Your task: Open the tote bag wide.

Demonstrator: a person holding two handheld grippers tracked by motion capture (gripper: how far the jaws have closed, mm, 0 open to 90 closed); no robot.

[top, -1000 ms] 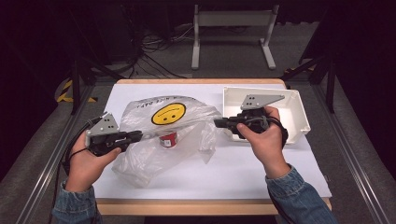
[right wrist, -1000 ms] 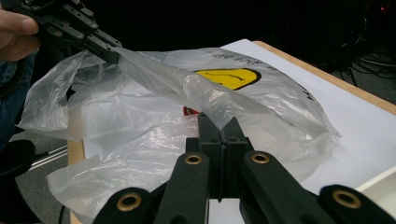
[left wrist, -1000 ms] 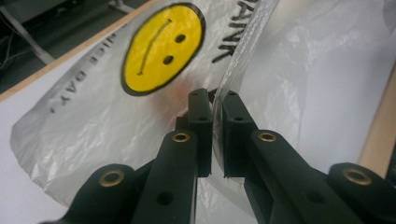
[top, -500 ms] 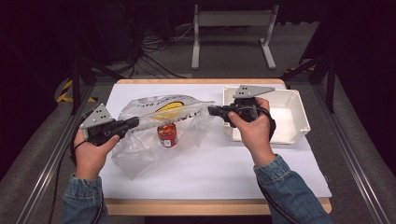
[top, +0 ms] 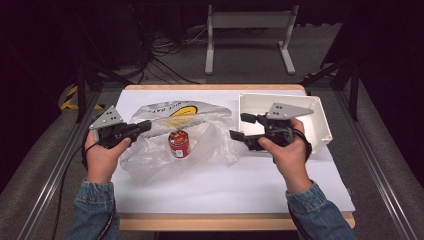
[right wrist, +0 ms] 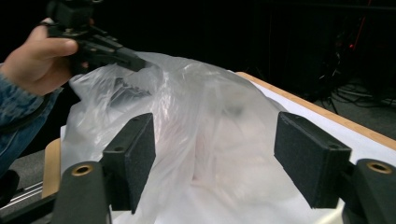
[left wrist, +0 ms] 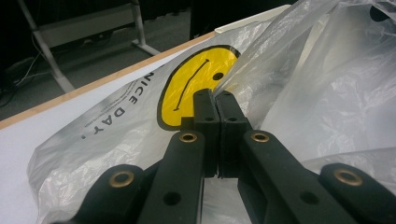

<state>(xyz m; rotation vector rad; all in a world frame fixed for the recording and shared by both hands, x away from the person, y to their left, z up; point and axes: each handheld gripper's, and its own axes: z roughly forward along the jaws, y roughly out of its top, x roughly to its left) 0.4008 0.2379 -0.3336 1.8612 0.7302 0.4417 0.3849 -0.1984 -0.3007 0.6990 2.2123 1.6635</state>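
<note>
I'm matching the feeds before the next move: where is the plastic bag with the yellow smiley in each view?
High view: plastic bag lies centre-left on the table, around the red can.
Left gripper view: it spreads across the middle and right, and the left gripper is shut on its film beside the smiley.
Right gripper view: it rises at centre between the right gripper's open fingers.
Shared landmark: the table's wooden edge.

free: bare table front [top: 225,192] | blocked: plastic bag [top: 210,142] middle; white tray [top: 320,120] right
</note>
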